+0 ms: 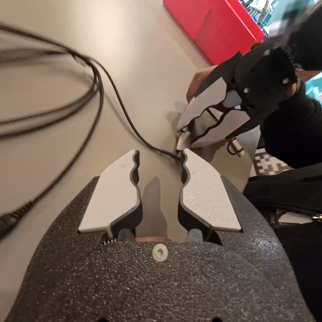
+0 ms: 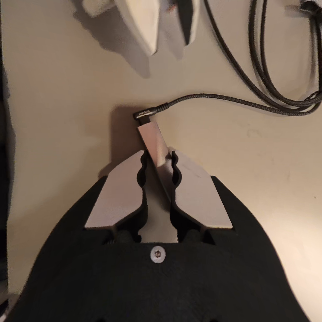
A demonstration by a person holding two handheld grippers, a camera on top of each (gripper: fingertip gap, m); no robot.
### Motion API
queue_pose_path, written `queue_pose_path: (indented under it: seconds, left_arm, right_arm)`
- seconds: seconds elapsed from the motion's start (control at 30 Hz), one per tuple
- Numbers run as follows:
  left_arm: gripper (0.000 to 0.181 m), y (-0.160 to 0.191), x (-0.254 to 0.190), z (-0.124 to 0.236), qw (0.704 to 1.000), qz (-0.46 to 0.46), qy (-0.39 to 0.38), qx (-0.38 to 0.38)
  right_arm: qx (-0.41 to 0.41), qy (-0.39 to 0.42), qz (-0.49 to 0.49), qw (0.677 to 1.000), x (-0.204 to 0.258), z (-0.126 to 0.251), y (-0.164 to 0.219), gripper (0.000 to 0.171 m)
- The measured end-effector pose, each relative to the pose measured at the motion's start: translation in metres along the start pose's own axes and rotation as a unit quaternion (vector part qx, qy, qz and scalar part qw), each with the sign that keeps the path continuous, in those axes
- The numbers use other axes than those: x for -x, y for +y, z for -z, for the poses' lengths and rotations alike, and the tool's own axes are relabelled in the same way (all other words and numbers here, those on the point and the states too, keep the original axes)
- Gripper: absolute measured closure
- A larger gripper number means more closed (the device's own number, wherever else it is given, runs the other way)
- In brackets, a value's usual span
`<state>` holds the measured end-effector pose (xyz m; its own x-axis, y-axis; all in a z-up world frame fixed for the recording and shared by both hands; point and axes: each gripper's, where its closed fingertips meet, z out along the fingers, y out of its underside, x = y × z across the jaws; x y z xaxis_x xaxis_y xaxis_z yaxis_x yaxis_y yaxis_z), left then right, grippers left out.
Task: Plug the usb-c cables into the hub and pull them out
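The right gripper pinched the hub, bracing it on the counter; the left gripper, jaws spread, neared the plugged cable.

Black textured tongs, pale wavy-edged fingers, silver screw.

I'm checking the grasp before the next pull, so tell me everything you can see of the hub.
The hub is a slim, flat silver bar, metal by its look, tilted up off the beige table. The right gripper is shut on its near end. A black right-angle plug on a braided cable sits in its far end. The left gripper, open, is near that plug.
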<state>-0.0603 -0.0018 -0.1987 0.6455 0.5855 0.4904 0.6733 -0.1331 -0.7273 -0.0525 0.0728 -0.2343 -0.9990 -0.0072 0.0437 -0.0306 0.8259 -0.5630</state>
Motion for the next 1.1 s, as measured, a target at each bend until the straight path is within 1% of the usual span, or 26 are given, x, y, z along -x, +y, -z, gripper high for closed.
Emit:
queue_pose_path:
  seconds: [0.03,0.1,0.2,0.23,0.3,0.33,0.4,0.47,0.57,0.63,0.67,0.77,0.83,1.0,1.1]
  left_arm:
    - [0.138,0.008,-0.002,-0.003,0.999,0.036,0.006,0.009]
    - [0.140,0.016,-0.008,-0.008,0.993,0.110,0.031,0.010]
    - [0.143,0.007,-0.023,-0.015,0.971,0.216,0.097,-0.033]
    - [0.143,0.004,-0.026,-0.017,0.962,0.244,0.115,-0.044]
    - [0.144,0.002,-0.034,-0.023,0.952,0.266,0.143,-0.051]
    - [0.146,0.003,-0.040,-0.026,0.951,0.265,0.153,-0.046]
    - [0.165,0.005,-0.049,-0.033,0.955,0.249,0.160,-0.038]
    - [0.166,0.006,-0.052,-0.037,0.961,0.231,0.148,-0.036]
    - [0.167,0.006,-0.060,-0.043,0.967,0.204,0.151,-0.028]
    - [0.168,0.011,-0.067,-0.047,0.972,0.179,0.154,-0.007]
    - [0.169,0.013,-0.071,-0.048,0.974,0.164,0.157,0.002]
    - [0.170,0.017,-0.082,-0.052,0.978,0.128,0.163,0.022]
    - [0.171,0.020,-0.084,-0.054,0.979,0.125,0.161,0.030]
    - [0.171,0.019,-0.085,-0.054,0.972,0.158,0.174,0.017]
    - [0.171,0.018,-0.085,-0.055,0.973,0.157,0.167,0.012]
  right_arm:
    - [-0.012,0.011,-0.006,1.000,-0.001,0.002,-0.002,0.145]
    - [-0.044,0.027,-0.014,0.999,-0.002,0.006,-0.008,0.146]
    - [-0.095,0.050,-0.013,0.994,0.000,0.015,-0.019,0.147]
    - [-0.107,0.059,-0.012,0.992,0.001,0.018,-0.022,0.147]
    - [-0.122,0.080,-0.010,0.989,0.002,0.020,-0.025,0.148]
    - [-0.126,0.088,-0.010,0.988,0.003,0.021,-0.024,0.148]
    - [-0.127,0.100,-0.008,0.987,0.005,0.021,-0.021,0.149]
    - [-0.126,0.112,-0.009,0.986,0.005,0.023,-0.016,0.147]
    - [-0.135,0.113,-0.012,0.984,0.008,0.030,-0.010,0.145]
    - [-0.137,0.099,-0.011,0.986,0.014,0.032,-0.006,0.144]
    - [-0.134,0.090,-0.009,0.987,0.017,0.032,-0.004,0.140]
    - [-0.109,0.068,0.003,0.992,0.025,0.027,0.005,0.138]
    - [-0.096,0.076,0.022,0.992,0.026,0.025,0.009,0.146]
    - [-0.095,0.087,0.022,0.991,0.026,0.029,0.010,0.146]
    - [-0.089,0.096,0.011,0.991,0.025,0.030,0.012,0.146]
